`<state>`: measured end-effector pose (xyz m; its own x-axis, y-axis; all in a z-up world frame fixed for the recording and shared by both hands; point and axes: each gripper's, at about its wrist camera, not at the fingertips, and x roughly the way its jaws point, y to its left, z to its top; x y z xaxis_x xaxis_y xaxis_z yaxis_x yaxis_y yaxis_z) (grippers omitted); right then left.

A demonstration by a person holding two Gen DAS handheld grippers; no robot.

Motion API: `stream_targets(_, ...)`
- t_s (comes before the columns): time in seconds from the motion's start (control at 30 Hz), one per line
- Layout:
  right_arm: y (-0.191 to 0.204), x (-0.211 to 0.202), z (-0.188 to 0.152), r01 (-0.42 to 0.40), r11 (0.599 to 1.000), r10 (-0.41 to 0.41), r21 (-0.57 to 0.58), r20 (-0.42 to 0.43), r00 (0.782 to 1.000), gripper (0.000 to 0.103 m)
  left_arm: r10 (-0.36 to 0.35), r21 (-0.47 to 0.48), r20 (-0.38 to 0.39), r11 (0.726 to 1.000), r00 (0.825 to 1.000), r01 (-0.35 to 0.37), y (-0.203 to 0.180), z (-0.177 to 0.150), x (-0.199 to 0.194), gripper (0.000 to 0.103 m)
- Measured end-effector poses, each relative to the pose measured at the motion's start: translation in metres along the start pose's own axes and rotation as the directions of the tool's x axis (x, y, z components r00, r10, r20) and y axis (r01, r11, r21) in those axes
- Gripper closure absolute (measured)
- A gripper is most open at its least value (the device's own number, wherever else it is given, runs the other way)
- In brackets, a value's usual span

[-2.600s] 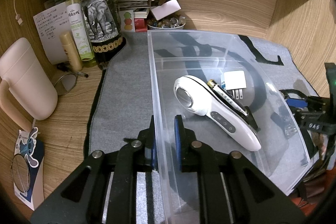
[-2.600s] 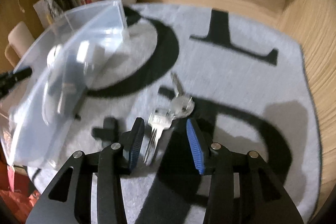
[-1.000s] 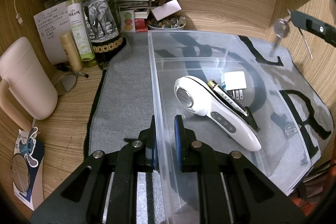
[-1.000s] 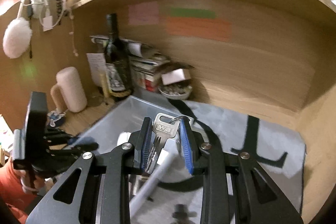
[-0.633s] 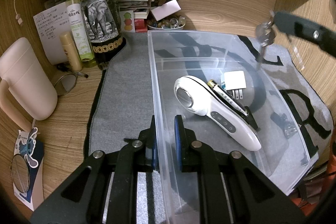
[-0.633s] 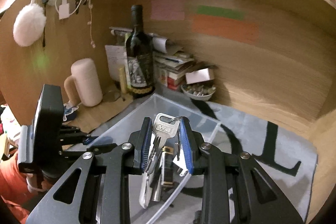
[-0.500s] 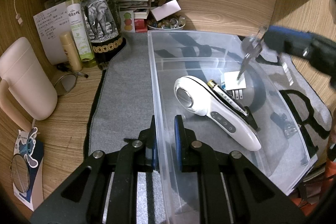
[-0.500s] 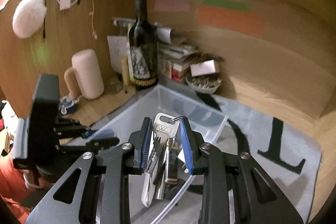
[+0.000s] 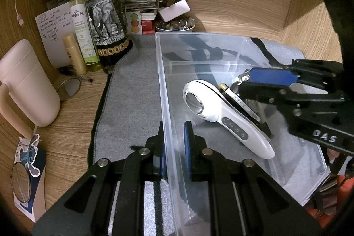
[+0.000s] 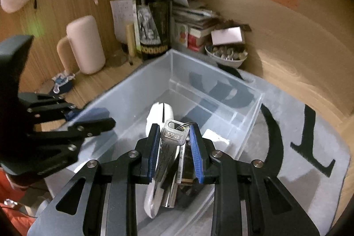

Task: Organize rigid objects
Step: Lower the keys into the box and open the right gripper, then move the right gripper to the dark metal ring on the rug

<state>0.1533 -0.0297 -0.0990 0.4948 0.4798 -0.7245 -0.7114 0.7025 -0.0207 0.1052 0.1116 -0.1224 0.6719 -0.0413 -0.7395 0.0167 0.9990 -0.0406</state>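
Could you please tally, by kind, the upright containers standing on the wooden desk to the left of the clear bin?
Wine bottle: 1
Green spray bottle: 1
Small tan tube: 1
Cream mug: 1
Total: 4, all left of the clear bin.

My left gripper (image 9: 173, 147) is matte black with open triangular cut-outs, silver round screws on its linkage and blue pads on its fingers (image 9: 188, 147). My right gripper (image 10: 174, 147) matches it, with white "DAS" lettering along its side and an orange sleeve (image 9: 340, 202) behind it.
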Motion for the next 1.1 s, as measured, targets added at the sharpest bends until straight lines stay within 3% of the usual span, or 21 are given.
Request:
stream_targets(0.37, -0.002, -0.005, 0.000, 0.015, 1.000, -0.015, -0.006, 0.010, 1.000, 0.078, 0.000, 0.000, 0.000, 1.000, 1.000, 0.000, 0.000, 0.000, 0.000, 0.091)
stream_targets(0.53, -0.002, -0.016, 0.001, 0.037, 0.999, -0.036, -0.006, 0.043, 0.998, 0.066, 0.000, 0.000, 0.000, 1.000, 1.000, 0.000, 0.000, 0.000, 0.000, 0.091)
stream_targets(0.67, -0.002, -0.027, 0.001, 0.053, 0.999, -0.052, -0.009, 0.067, 0.996, 0.066, 0.002, 0.001, 0.001, 1.000, 1.000, -0.002, -0.001, 0.000, 0.000, 0.091)
stream_targets(0.83, -0.005, -0.044, -0.002, 0.091, 0.996, -0.090, -0.003, 0.118, 0.989, 0.042, 0.002, 0.002, 0.001, 1.000, 1.000, -0.002, -0.001, 0.000, 0.000, 0.091)
stream_targets(0.97, -0.013, -0.055, -0.006, 0.115, 0.993, -0.117, 0.020, 0.135, 0.984, 0.040, 0.001, 0.002, 0.000, 1.000, 1.000, -0.001, -0.001, 0.000, 0.000, 0.091)
stream_targets(1.1, -0.023, -0.068, -0.012, 0.175, 0.983, -0.182, 0.056, 0.163, 0.970, 0.024, 0.001, 0.002, 0.001, 1.000, 1.000, -0.001, -0.001, 0.001, 0.000, 0.091)
